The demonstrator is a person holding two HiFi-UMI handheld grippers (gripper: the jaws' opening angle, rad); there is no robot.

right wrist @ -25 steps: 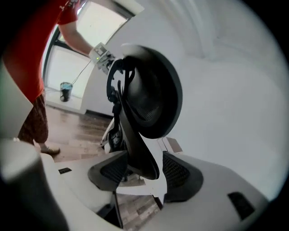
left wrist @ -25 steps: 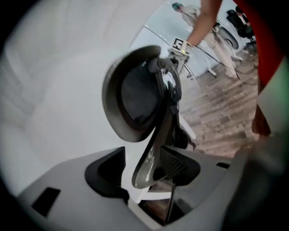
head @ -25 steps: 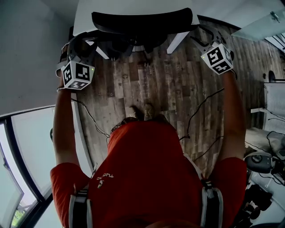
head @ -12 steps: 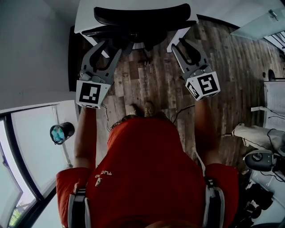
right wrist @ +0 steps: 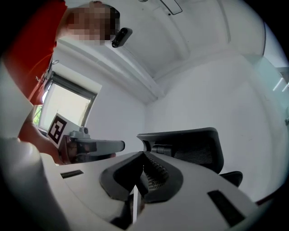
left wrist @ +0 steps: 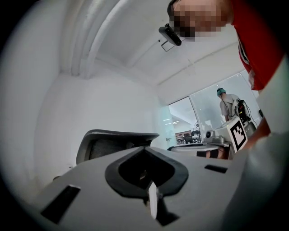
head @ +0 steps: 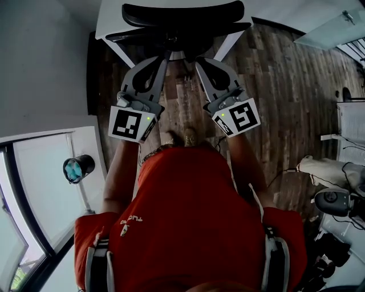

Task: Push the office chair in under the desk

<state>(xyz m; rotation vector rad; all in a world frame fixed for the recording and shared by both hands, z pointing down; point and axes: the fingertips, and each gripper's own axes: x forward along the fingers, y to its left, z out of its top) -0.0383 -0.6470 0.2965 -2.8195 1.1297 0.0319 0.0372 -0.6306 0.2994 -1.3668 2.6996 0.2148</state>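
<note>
Black chair (head: 182,12) sitting under worktop (head: 108,23); left tool (head: 164,58), right tool (head: 201,60) backing off, jaws just closing fully, empty; push seeming done.

In the head view we see only the backrest of the office chair (head: 182,12). Its seat and base seem lost in shadow under the desk (head: 108,25), which the top edge cuts off. The wearer's red shirt (head: 188,211) covers much of the floor (head: 274,85). In the left gripper view the chair's lower half is out of sight, and a distant person (left wrist: 227,106) is too small to make out.
</note>
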